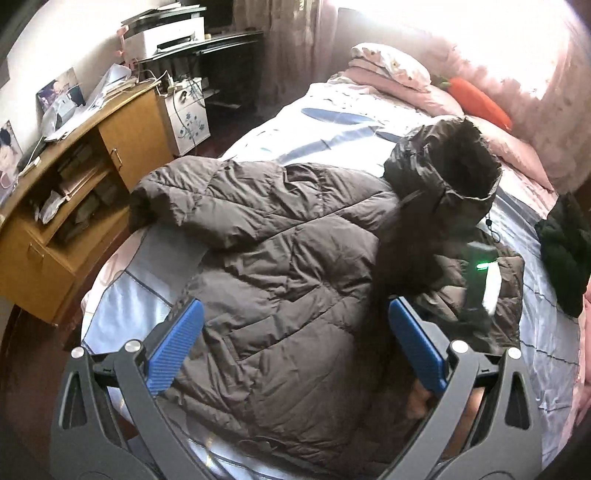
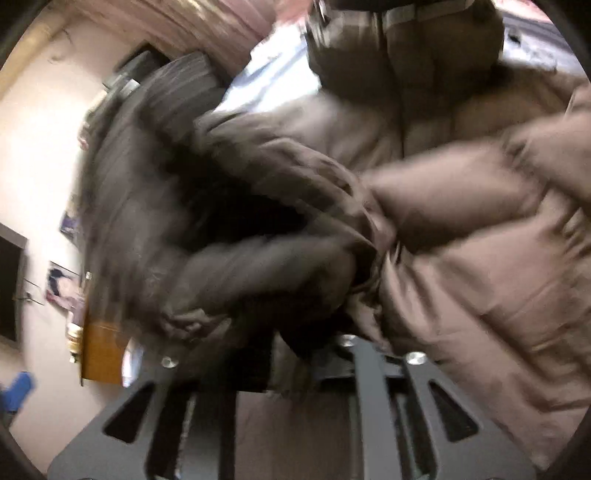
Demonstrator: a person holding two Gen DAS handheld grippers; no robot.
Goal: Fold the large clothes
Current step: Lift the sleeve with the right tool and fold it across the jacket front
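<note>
Sitting far left: a wooden desk [image 1: 122,122] with papers and photos on top. A white printer [image 1: 166,33] is on the shelf behind it.
Small cabinet: a little white cabinet [image 1: 188,122] with blue flowers stands just beside the desk, next to the bed.
Bed: the bed [image 1: 332,122] has a pale blue and white cover. It fills the middle and right of your left camera's view.
Jacket: the big brown puffy jacket [image 1: 277,240] lies spread on the bed, right under your left tool. One sleeve points toward the desk.
Your left gripper [image 1: 295,306]: its two blue pads are spread wide apart above the jacket. They do not pinch anything.
Hood: the dark hood [image 1: 443,158] with a fuzzy rim is bunched up at the top of the jacket, toward the pillows.
Your right gripper [image 1: 478,306]: it is a blur with a green light, over the right side of the jacket. In its own camera, puffy brown cloth covers the fingers. You cannot tell if they are spread or pinching the cloth.
Pillows: pink pillows [image 1: 391,62] are stacked at the head of the bed.
Orange cushion: an orange cushion [image 1: 480,99] shaped like a carrot lies just beside the pillows.
Far right: a dark green piece of clothing [image 1: 565,251] sits at the bed's edge, apart from the jacket.
</note>
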